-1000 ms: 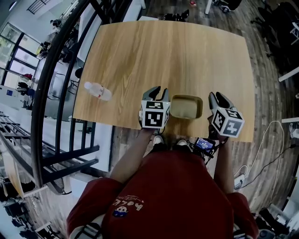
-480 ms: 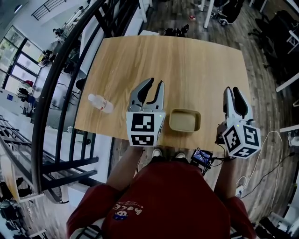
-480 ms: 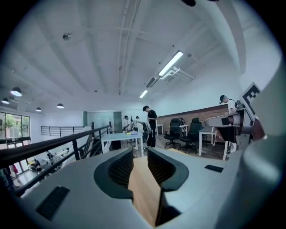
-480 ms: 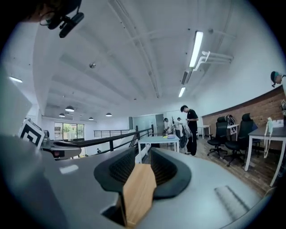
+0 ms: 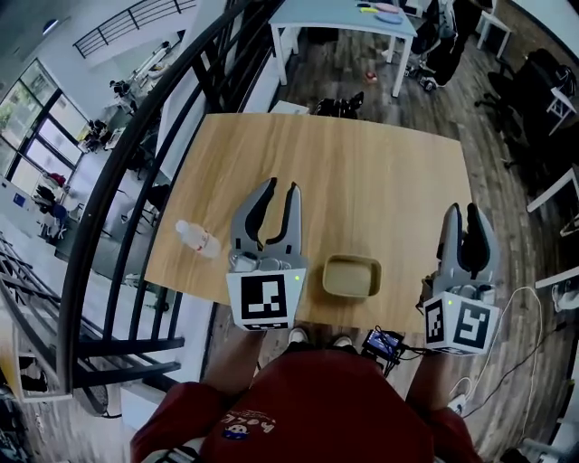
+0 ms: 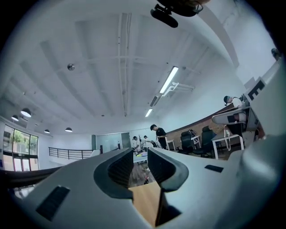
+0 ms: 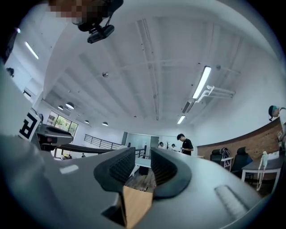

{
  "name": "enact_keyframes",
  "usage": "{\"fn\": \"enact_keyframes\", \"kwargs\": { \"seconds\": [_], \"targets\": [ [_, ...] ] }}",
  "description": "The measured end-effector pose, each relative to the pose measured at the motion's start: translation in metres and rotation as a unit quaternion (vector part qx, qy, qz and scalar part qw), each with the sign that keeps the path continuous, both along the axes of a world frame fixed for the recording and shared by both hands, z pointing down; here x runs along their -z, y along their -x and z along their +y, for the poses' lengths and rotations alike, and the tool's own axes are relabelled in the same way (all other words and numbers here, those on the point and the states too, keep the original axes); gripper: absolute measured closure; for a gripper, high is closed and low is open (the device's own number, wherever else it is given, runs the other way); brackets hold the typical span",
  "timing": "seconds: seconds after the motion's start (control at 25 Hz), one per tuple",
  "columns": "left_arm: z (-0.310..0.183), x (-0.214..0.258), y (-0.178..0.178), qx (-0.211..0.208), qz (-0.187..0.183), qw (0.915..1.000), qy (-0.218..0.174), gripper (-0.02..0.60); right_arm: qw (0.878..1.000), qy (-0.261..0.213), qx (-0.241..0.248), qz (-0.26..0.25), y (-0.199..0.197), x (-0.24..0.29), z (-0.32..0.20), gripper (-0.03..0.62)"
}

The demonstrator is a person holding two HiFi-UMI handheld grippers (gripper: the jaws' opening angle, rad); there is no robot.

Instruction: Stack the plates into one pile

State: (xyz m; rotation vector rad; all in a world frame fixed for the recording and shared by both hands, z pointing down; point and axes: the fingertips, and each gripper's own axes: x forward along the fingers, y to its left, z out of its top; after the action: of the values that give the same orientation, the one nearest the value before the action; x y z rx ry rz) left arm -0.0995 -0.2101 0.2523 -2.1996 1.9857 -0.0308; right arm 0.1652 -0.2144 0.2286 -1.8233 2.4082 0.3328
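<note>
One tan rectangular plate pile (image 5: 351, 277) rests near the front edge of the wooden table (image 5: 344, 163), between my two grippers. The left gripper (image 5: 279, 188) is held up above the table to the left of the pile, its jaws slightly apart with nothing between them. The right gripper (image 5: 465, 213) is raised past the table's right front corner, also narrowly open and empty. Both gripper views look up at the ceiling: the left gripper (image 6: 140, 156) and the right gripper (image 7: 143, 156) show only a sliver of table between their jaws.
A clear plastic bottle (image 5: 197, 238) lies near the table's left edge. A black curved railing (image 5: 136, 136) runs along the left. A light blue table (image 5: 344, 14) and office chairs stand beyond the far edge. A small device (image 5: 384, 344) hangs at the person's waist.
Both grippers rose from table level beside the plate pile and tilted upward, moving apart from it. The plate pile and bottle stayed put; the head camera shifted.
</note>
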Motion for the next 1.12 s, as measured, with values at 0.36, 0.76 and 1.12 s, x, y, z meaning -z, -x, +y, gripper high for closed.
{"fn": "enact_keyframes", "kwargs": {
  "seconds": [0.36, 0.76, 1.12],
  "targets": [
    [0.004, 0.005, -0.005, -0.008, -0.004, 1.0, 0.004, 0.48, 1.0, -0.003, 0.01, -0.003, 0.008, 0.0, -0.002, 0.476],
    [0.005, 0.007, -0.009, -0.011, 0.002, 0.9999, -0.006, 0.51, 0.999, 0.002, 0.04, -0.019, 0.013, -0.003, -0.001, 0.57],
    [0.007, 0.006, -0.012, -0.016, 0.004, 0.9999, -0.005, 0.575, 0.998, 0.002, 0.056, -0.011, 0.023, -0.003, 0.002, 0.585]
  ]
}}
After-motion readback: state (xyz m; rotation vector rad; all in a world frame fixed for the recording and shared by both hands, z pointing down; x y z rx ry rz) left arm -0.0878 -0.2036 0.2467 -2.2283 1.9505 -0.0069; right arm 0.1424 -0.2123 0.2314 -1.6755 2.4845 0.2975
